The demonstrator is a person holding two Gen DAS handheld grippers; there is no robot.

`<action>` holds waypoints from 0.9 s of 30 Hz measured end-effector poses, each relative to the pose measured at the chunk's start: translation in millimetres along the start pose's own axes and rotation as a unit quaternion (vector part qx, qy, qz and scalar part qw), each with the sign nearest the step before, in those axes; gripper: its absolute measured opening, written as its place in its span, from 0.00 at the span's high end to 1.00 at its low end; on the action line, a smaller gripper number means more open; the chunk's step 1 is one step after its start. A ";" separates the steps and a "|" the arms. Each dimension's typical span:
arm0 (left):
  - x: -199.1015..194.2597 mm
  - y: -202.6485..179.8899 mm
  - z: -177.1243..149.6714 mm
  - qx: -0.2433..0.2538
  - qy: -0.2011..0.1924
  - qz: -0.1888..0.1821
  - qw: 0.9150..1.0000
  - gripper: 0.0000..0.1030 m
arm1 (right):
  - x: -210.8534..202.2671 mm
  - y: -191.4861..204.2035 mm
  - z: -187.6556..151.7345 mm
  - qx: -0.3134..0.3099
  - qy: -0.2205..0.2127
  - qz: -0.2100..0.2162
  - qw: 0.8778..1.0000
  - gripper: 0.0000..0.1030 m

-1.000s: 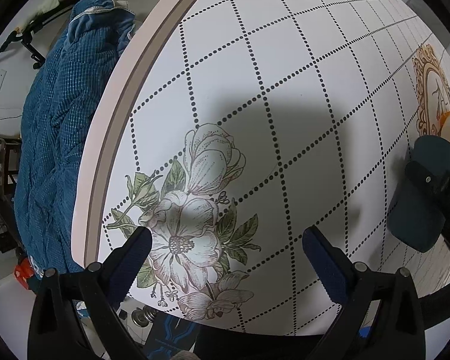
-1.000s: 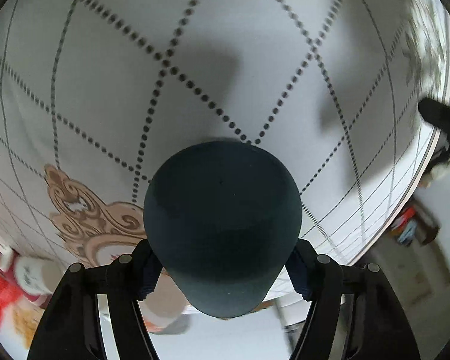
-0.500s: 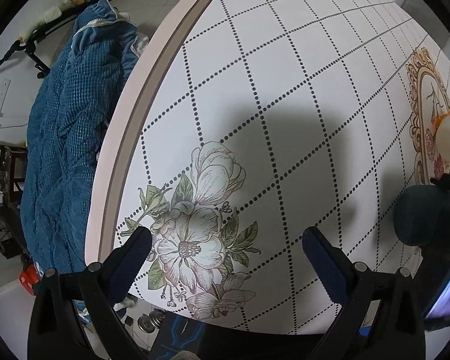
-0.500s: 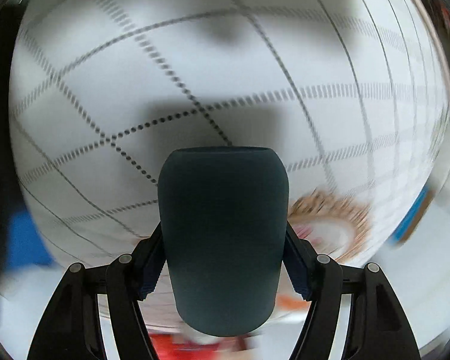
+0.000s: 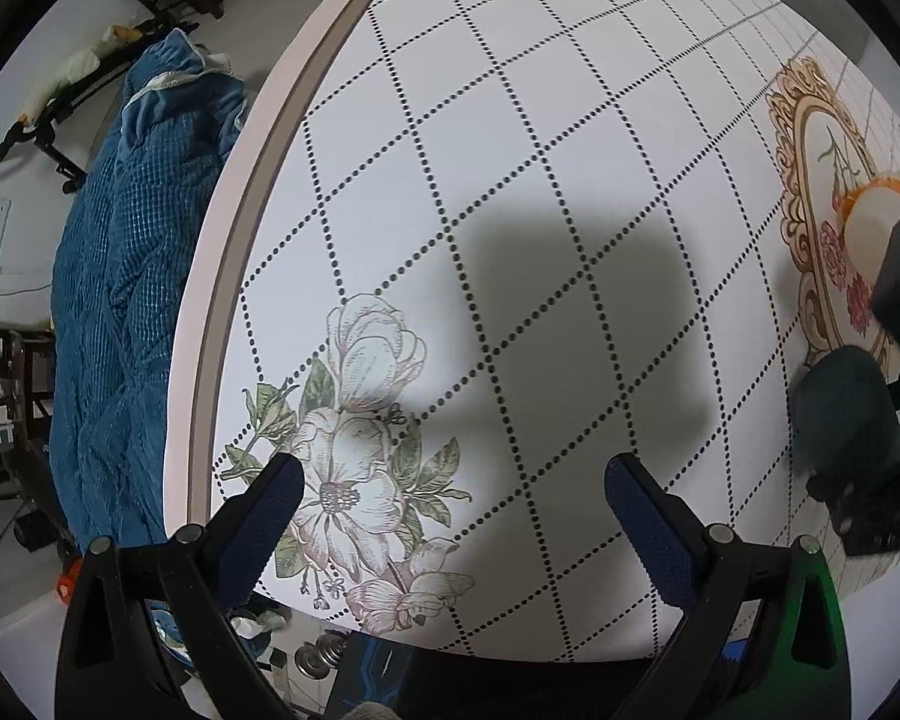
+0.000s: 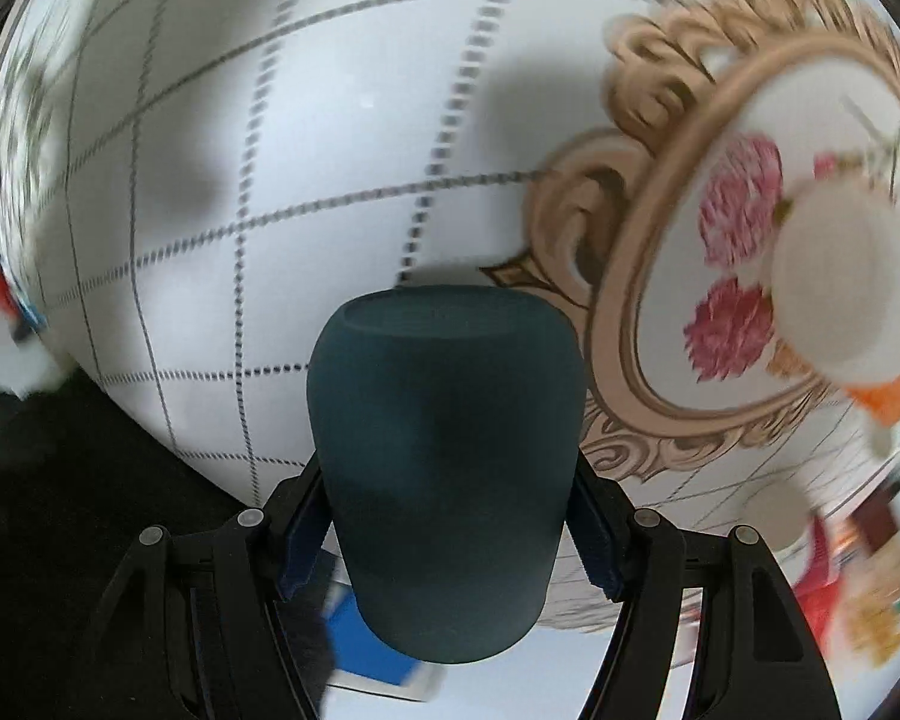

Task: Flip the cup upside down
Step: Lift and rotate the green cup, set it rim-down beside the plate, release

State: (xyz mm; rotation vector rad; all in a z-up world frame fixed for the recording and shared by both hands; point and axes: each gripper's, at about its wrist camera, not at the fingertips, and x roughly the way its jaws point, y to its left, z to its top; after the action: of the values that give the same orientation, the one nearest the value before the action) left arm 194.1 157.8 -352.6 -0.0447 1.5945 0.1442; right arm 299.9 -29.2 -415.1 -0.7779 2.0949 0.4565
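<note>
A: Dark teal cup [image 6: 447, 468] clamped between the right gripper [image 6: 450, 531] pads, off the table, sticking out ahead of the fingers. Its flat closed end faces away from the camera.

B: What changed?

A: A second ago the rounded bottom pointed at the lens over plain grid cloth. Now the cup body reads side-on and the background has swung. The gold ornate frame print [image 6: 678, 276] and a white cup with an orange band [image 6: 840, 300] sit ahead and right of the fingers. Heavy blur, so the wrist looks mid-roll.

B: Meaning for the task?

A: I'd judge the flip is underway, not finished. Cup not set down yet, and I can't see the mouth.

B: Left side?

A: Left gripper [image 5: 450, 510] jaws wide, nothing between them, hanging over the flower print [image 5: 354, 450] near the tablecloth [image 5: 510, 150] edge. The view shifted only a little against before. The cup shows dark at its far right [image 5: 840, 414].
</note>
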 end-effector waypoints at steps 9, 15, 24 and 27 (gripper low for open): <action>-0.6 -15.0 -2.3 0.014 0.003 0.003 1.000 0.00 | 0.0 -42.6 -4.2 0.056 -0.010 0.045 0.997 0.30; -2.7 -28.4 -2.6 0.024 0.003 0.004 1.000 0.00 | 5.0 -35.6 -14.4 0.057 -0.013 0.037 0.998 0.20; -8.8 -41.6 -4.1 0.037 0.000 0.006 0.999 0.00 | -12.6 -29.4 7.6 0.078 -0.029 0.042 0.996 0.19; -10.6 -45.7 -3.6 0.039 -0.001 0.006 0.999 0.00 | -20.7 -32.9 5.6 0.080 -0.042 0.041 0.995 0.26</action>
State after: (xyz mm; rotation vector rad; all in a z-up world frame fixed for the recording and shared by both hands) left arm 196.3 111.4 -344.9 0.0249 1.5980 0.0910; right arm 334.6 -42.9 -403.2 -0.5729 2.0605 0.3548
